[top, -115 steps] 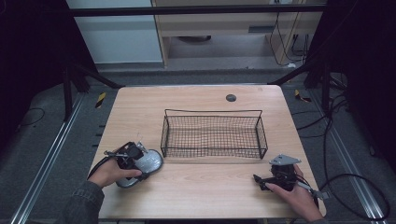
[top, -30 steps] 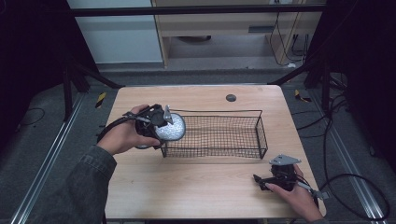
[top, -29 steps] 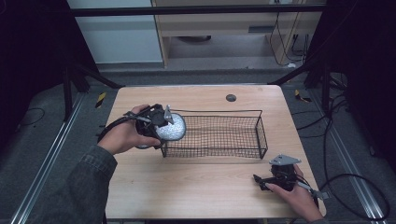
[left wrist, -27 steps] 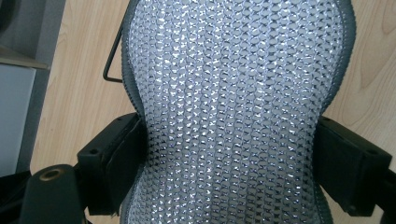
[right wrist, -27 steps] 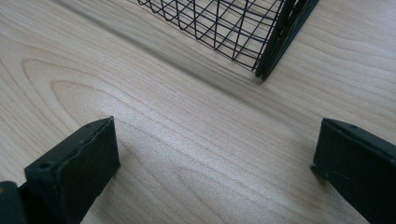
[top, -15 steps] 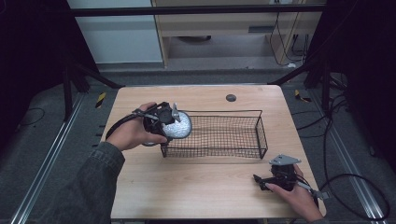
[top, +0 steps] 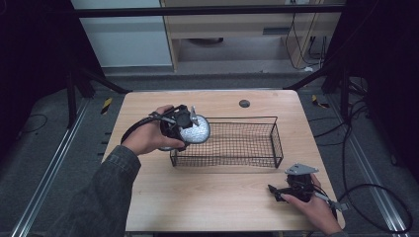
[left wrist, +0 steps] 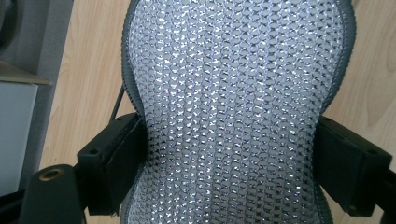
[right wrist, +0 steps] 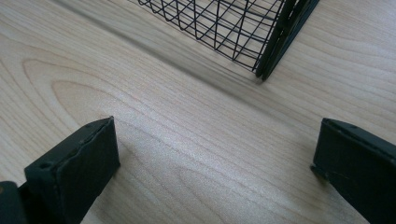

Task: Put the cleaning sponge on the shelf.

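Note:
My left gripper (top: 190,129) is shut on a round silvery mesh pad (top: 194,132) with a dark rim, held in the air over the left end of the black wire basket (top: 269,129). In the left gripper view the pad (left wrist: 233,107) is squeezed between both jaws and covers most of the picture. My right gripper (top: 277,191) rests on the table near the front right corner, open, with bare wood between its jaws (right wrist: 210,168). The basket's corner (right wrist: 268,51) stands just ahead of it.
A wooden table (top: 207,202) carries the basket at its middle. A small dark round cap (top: 244,103) lies near the far edge. Cables trail from both grippers, and the right one's runs off the table's right side (top: 365,207).
My left gripper has lifted the mesh pad from the table's left front and carried it up and right, over the basket's left end. The right gripper has stayed put.

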### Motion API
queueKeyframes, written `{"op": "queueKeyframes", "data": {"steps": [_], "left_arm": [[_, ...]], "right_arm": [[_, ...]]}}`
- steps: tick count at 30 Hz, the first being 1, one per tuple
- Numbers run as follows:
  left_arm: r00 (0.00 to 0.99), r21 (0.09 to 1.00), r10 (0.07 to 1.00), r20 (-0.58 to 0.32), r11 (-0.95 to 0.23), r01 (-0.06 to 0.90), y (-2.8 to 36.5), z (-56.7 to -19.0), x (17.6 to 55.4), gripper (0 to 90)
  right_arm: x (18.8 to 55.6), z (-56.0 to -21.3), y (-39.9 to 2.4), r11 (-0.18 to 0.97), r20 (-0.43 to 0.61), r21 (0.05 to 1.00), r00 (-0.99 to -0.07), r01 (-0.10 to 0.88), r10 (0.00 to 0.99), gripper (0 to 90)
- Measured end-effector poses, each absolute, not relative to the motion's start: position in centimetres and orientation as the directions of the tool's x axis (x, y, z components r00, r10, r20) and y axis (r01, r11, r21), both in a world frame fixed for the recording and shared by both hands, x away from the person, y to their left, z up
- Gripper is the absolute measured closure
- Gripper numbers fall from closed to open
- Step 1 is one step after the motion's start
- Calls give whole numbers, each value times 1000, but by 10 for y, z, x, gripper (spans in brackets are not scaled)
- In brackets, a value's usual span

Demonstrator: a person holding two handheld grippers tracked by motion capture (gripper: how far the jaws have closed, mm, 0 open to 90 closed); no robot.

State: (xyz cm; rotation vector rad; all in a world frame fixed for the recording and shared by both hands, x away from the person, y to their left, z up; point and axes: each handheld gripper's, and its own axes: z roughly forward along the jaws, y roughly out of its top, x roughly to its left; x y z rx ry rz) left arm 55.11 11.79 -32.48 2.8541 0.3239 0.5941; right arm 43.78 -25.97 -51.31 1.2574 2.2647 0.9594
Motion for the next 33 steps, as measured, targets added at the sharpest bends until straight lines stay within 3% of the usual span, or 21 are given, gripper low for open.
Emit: {"op": "queueKeyframes", "data": {"steps": [33], "left_arm": [[910, 251, 217, 354, -959, 131, 78, -339, 571, 147]], "right_arm": [[438, -514, -260, 376, -9, 720, -534, 583, 845, 4]]}}
